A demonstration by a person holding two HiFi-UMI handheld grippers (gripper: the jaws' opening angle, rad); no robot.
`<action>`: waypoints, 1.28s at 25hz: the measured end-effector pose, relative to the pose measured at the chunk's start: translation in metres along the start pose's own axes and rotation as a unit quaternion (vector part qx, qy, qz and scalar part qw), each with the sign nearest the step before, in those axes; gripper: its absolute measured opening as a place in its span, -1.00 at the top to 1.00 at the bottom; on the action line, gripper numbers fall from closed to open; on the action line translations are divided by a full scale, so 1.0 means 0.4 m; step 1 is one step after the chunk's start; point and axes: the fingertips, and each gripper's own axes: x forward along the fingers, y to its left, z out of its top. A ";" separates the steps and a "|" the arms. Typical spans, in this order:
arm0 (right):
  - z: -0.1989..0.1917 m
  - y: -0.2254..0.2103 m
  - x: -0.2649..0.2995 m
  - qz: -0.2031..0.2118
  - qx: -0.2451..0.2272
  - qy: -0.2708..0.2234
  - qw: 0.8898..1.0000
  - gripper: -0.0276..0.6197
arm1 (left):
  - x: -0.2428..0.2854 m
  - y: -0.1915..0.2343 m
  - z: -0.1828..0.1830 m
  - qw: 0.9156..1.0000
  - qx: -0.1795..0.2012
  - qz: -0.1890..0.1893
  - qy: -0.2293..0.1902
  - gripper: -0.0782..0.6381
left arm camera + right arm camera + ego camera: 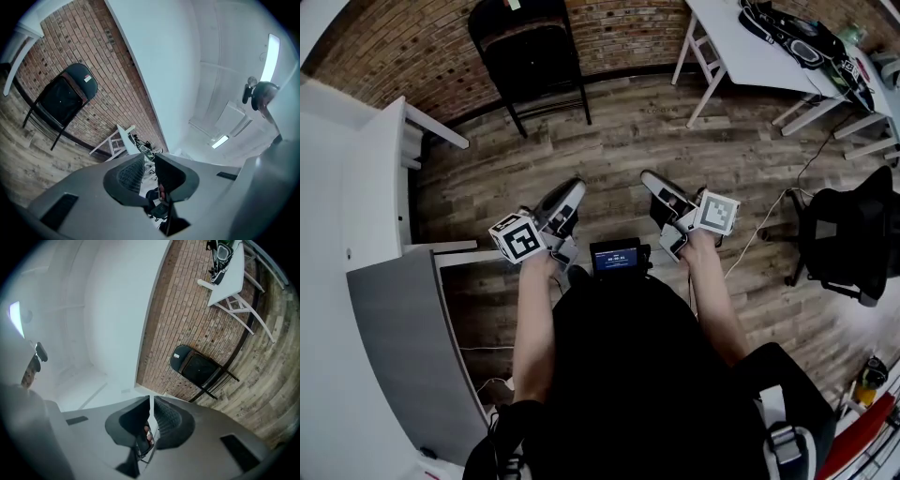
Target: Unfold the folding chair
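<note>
Folding chair (530, 52), black with a dark frame, stands folded flat at the far edge of the wooden floor (675, 141), leaning upright against the brick wall (394, 47). Nothing touches it, and both grippers are well apart from it, held level in front of the person and pointing toward that wall. The left gripper (570, 189) is in the left hand (542, 267) and the right gripper (652, 180) in the right hand (701, 246), side by side with a small lit screen (616, 258) between them at the person's chest. In the left gripper view the jaws stand a little apart with a narrow wedge of background showing between the ribbed pads and nothing in the gap; the chair sits off to the upper left of that view. In the right gripper view the jaws are together, with only a thin slit between them and nothing held, and the chair shows just above and to the right of them. A white worktop (741, 47) with black bags (797, 37) on it stands at the far right corner of the floor. A black office chair (853, 234) is at the right edge, and white furniture (366, 187) runs along the left edge.
</note>
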 end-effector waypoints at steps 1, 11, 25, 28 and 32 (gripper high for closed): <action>0.013 -0.007 -0.015 0.001 -0.003 -0.001 1.000 0.81 | 0.007 0.000 -0.003 1.000 0.002 0.004 0.001 0.59; 0.121 -0.063 -0.141 0.020 0.033 -0.026 0.999 0.80 | 0.056 -0.002 -0.018 1.000 0.009 0.018 0.010 0.59; 0.208 -0.126 0.077 -0.033 0.065 -0.008 0.997 0.80 | 0.174 0.140 0.119 0.998 -0.045 -0.048 0.002 0.59; 0.240 -0.116 0.160 -0.030 0.016 0.016 0.999 0.80 | 0.194 0.203 0.206 0.996 -0.064 -0.064 0.001 0.59; 0.275 -0.106 0.258 -0.027 -0.037 0.042 0.998 0.80 | 0.200 0.265 0.292 0.994 -0.073 -0.075 -0.015 0.59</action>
